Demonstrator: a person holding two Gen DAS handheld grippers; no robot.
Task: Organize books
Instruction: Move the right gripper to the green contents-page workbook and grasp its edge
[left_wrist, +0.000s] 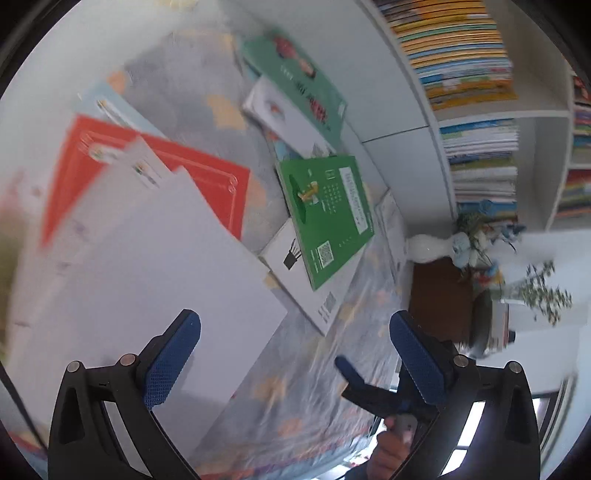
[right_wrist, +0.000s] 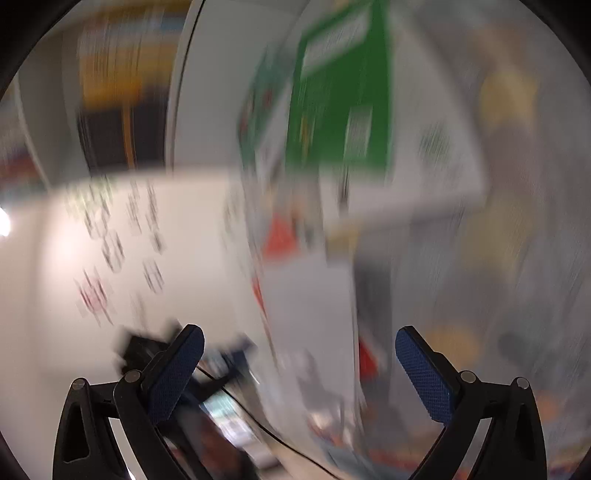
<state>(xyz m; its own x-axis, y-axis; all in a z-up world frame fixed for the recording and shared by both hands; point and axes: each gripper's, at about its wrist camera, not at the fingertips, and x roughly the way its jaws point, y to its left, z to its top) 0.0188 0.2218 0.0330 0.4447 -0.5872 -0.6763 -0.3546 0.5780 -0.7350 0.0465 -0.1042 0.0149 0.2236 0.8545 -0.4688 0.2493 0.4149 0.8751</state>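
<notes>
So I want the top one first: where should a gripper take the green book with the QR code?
Grip the green book at its near corner beside the QR code, coming low from the table's near side: it lies flat on a white book, and that corner seems to overhang.

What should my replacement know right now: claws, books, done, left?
Left claw: open, empty, over the table's patterned cloth.
Right claw: open, empty; its view is badly blurred.
Books: loose on the table, overlapping: red book under white ones; green book on a white book; another green one further back.
Shelves beside the table already hold rows of books.
Done: nothing evident.
Left: all loose books need sorting.
</notes>
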